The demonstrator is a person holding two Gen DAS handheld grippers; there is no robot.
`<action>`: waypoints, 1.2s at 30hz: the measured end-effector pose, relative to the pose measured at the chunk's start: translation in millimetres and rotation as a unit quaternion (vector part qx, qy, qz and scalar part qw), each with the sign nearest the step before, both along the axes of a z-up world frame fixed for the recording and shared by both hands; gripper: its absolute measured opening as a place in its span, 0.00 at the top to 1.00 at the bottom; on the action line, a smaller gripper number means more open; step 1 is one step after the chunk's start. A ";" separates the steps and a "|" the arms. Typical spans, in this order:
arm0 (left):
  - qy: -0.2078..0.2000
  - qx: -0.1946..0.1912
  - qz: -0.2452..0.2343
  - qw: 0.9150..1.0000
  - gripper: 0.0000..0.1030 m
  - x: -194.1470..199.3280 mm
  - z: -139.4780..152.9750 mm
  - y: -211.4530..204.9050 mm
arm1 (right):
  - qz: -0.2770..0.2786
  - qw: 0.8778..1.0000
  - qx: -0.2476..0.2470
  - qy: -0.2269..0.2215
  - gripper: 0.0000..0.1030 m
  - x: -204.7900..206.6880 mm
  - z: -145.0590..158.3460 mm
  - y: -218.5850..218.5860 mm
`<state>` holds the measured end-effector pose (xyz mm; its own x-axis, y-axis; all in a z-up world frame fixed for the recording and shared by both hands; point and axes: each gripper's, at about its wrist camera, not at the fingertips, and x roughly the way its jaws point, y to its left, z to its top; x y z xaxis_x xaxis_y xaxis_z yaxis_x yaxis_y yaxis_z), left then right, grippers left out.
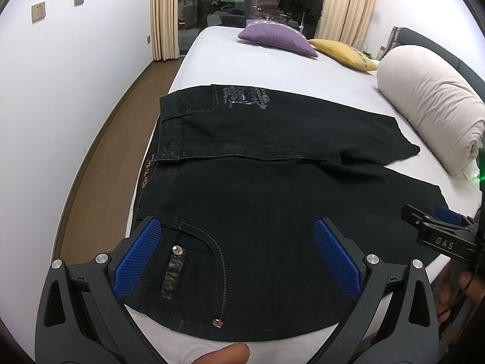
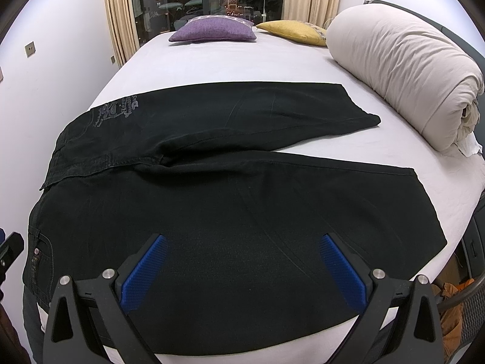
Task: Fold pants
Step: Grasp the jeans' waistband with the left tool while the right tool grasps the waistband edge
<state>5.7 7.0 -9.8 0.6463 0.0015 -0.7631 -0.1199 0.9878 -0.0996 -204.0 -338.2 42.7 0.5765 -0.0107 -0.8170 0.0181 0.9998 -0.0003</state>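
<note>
Jaws of the left gripper [image 1: 238, 254] stand wide apart, empty, over the waist pocket of the black denim pants [image 1: 257, 212], whose legs run rightward.

Right gripper [image 2: 242, 268], likewise spread and empty, hovers over the nearer leg; hems lie right.

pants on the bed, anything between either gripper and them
Nothing visible does. The left gripper hangs open right over the waist and pocket end of the black pants, and the right gripper hangs open over the near leg. The cushions and rolled duvet lie beyond the pants.
</note>
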 end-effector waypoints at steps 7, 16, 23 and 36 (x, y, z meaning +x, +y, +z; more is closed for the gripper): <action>0.012 -0.028 -0.040 0.999 0.00 28.7 -8.1 16.3 | 0.025 1.000 0.011 -0.009 0.00 10.1 0.7 -3.9; 0.041 0.003 -0.097 0.994 0.00 126.0 -19.7 54.1 | 0.117 0.991 0.045 -0.042 0.00 53.2 20.1 -13.7; 0.044 0.061 -0.152 0.986 0.00 251.1 -9.2 87.0 | 0.219 0.974 0.036 -0.039 0.11 105.2 15.4 -17.0; 0.177 0.062 -0.283 0.941 0.22 391.6 -71.2 99.0 | 0.320 0.945 0.075 -0.001 0.28 169.7 -12.6 -12.9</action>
